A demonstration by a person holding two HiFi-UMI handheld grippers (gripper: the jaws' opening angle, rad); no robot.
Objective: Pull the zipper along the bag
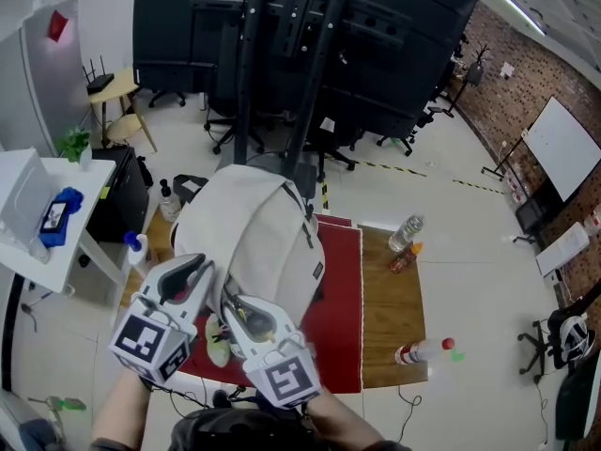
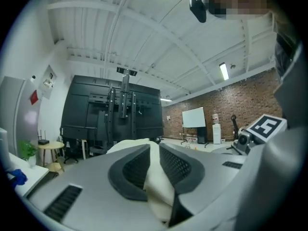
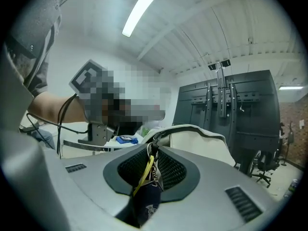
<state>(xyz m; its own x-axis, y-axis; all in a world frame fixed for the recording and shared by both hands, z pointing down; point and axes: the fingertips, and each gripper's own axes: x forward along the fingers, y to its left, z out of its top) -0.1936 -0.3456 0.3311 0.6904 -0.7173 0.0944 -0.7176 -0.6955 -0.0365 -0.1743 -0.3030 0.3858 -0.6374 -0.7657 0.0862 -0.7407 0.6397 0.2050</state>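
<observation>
The left gripper [image 2: 155, 149] pinches the cream bag [image 1: 255, 225] by its fabric; the right gripper [image 3: 153, 149] clamps what looks like its zipper pull [image 3: 149, 178].

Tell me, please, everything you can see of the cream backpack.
The backpack is soft, rounded cream fabric, with a dark zipper track curving down its side. It stands over a red mat on a wooden table. The left gripper pinches a fold of its cloth. The right gripper is closed on its zipper pull, which carries a yellow cord, a small chain and a dark blue tag.
</observation>
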